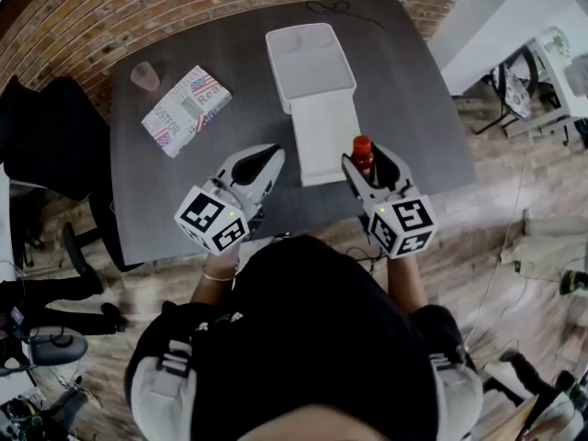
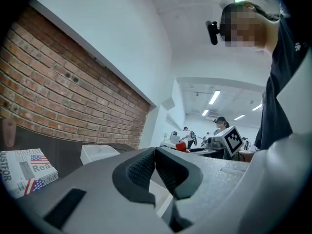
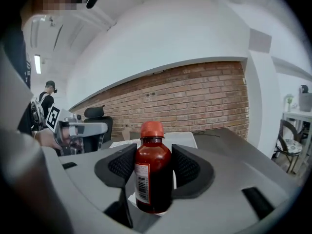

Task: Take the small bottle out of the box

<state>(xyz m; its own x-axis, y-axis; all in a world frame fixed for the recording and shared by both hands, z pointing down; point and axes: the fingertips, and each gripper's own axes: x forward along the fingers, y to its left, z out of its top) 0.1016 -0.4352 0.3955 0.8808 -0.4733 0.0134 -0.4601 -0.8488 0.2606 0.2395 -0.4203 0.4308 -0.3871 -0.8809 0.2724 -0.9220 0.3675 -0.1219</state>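
A small bottle [image 3: 152,172] of dark red liquid, closed with an orange-red screw cap and wrapped in a white label bearing a barcode, is seen upright between the jaws of the right claw [image 3: 153,165]. The ribbed black pads are pressed against its two sides, so the jaws are held fairly wide by the bottle's body. In the head view the small bottle [image 1: 362,151] is found outside the white rectangular plastic box [image 1: 276,58], just beside the near right corner of the box's flat, opened lid [image 1: 323,136]. Whether its base rests on anything cannot be told. The left claw [image 2: 155,165] is seen with its jaws brought together and nothing between them; it is held near the lid's left edge.

The box is set on a dark grey surface [image 1: 423,108] with rounded corners. Toward the left of the surface a folded printed booklet [image 1: 186,108] with flag pictures is laid, and a small pinkish cup [image 1: 144,75] is stood just beyond it.

A red brick wall [image 1: 110,7] is seen behind the surface, a wood-plank floor [image 1: 496,237] around it, and a black office chair [image 1: 46,127] at its left end.
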